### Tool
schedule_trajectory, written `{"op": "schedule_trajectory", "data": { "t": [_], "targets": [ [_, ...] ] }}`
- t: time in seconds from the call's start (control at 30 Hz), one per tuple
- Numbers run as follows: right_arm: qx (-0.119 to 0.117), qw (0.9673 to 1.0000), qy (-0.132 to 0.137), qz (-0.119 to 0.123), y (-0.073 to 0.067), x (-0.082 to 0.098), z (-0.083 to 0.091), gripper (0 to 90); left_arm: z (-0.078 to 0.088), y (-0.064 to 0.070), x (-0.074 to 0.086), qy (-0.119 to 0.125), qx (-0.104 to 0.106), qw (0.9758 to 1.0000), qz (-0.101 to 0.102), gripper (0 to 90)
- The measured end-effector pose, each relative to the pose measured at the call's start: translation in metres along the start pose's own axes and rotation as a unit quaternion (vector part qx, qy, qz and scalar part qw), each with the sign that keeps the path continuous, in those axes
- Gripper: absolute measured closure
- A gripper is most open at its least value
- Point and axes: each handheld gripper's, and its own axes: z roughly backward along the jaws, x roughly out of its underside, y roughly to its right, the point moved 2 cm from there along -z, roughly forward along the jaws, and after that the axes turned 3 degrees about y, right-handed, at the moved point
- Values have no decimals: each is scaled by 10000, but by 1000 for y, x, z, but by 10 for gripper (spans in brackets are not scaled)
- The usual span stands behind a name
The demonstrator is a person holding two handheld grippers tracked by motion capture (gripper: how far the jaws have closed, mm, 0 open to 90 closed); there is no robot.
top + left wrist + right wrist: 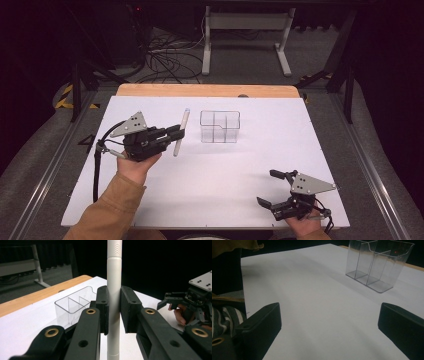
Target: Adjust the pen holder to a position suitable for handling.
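Clamped between the black jaws of the left gripper point(114, 312), a white pen point(114, 290) stands upright, lifted off the white table point(210, 170) just left of the clear divided holder point(220, 127). Gripped mid-shaft, it could tilt or slip and strike the holder's rim rather than dropping into a compartment. Near the table's front edge, the right gripper point(274, 189) rests with jaws wide apart, holding nothing.
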Motion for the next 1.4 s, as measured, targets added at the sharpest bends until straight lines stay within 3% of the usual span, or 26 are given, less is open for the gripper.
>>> {"op": "schedule_trajectory", "data": {
  "t": [0.27,0.5,0.87,1.0,1.17,1.3,1.4],
  "targets": [
    [83,10000,12,-35,0,2,5,51,-19,0,-12,-3,61,9999,-139,787],
    [120,9999,25,-40,-2,3,9,51,-37,-6,-23,30,141,9999,-35,786],
    [100,9999,28,-44,-2,3,10,51,-68,-13,-34,46,236,9997,-59,786],
    [99,9999,34,-35,-2,3,10,51,-80,-14,-38,-6,263,9996,-97,786],
    [83,10000,39,-34,-2,3,10,50,-94,-16,-40,133,301,9994,-90,786],
    [67,10000,50,-40,-2,3,11,51,-106,-18,-41,64,310,9994,-101,786],
    [39,10000,30,-34,-2,3,10,50,-114,-19,-40,102,346,9993,1,787]
  ]
}}
